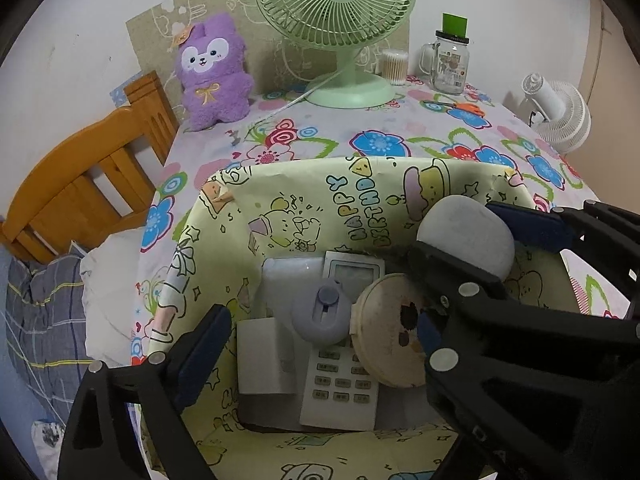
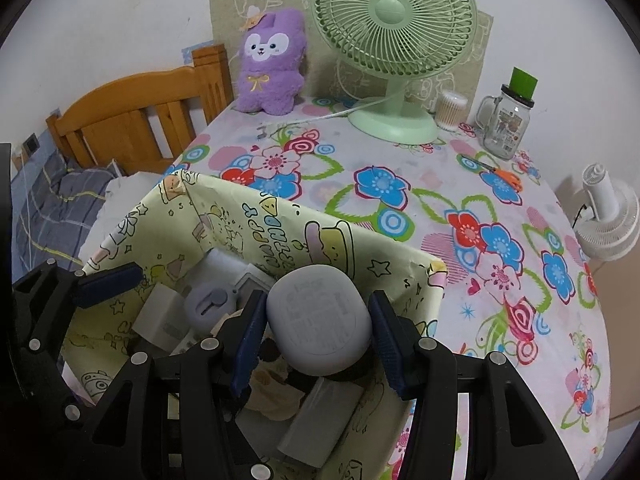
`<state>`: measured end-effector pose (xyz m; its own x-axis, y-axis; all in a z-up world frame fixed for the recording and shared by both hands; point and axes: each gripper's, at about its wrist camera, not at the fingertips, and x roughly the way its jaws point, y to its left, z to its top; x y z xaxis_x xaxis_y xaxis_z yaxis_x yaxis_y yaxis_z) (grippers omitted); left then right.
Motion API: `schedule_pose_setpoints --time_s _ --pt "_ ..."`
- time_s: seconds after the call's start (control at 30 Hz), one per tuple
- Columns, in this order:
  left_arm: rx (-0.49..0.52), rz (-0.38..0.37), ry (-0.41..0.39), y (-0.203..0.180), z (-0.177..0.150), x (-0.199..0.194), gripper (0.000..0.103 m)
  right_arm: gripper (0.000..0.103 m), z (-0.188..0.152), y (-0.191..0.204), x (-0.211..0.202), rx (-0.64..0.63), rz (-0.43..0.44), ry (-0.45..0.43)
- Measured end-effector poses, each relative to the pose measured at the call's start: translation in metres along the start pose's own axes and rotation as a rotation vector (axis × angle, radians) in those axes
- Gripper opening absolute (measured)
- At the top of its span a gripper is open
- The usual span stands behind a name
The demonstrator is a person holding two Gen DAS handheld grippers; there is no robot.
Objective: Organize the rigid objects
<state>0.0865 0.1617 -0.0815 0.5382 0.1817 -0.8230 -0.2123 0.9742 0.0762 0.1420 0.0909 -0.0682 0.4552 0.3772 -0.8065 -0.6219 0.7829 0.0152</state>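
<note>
Right tongs (image 2: 318, 340) sit closest to my lens, clamped on a grey pod (image 2: 320, 320), pads pressing both its sides, over the box (image 2: 320, 236). Pod hangs above the box's right half, not touching the floor of it as far as I can see.

Left tongs (image 1: 316, 340) are spread wide over the same box, nothing between the pads. No earlier frame here, so I only report them as apart and empty.

Inside the box I see: remote (image 1: 342, 376) lying flat, round grey gadget (image 1: 322, 314) on top of its upper part, white block (image 1: 266, 360) just left of the remote, round beige lid (image 1: 388, 336) tilted against the remote's right side.

Box stands on the desk (image 2: 440, 184), near edge. Behind it: green fan (image 2: 394, 40), purple plush (image 2: 272, 64), jar (image 2: 506, 120), scissors (image 2: 502, 172). White fan (image 2: 612, 216) off the desk's right side.
</note>
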Motion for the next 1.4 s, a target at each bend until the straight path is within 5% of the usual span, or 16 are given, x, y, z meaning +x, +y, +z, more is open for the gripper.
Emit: schedule_pose_setpoints --time_s 0.67,1.4 --pt "0.030 0.009 -0.065 -0.016 -0.007 -0.032 0.098 0.077 -0.007 -0.005 -0.037 0.005 -0.032 -0.051" --pt "0.066 0.001 -0.163 -0.070 -0.017 -0.076 0.101 0.086 -0.040 -0.052 -0.093 0.096 -0.080 -0.101"
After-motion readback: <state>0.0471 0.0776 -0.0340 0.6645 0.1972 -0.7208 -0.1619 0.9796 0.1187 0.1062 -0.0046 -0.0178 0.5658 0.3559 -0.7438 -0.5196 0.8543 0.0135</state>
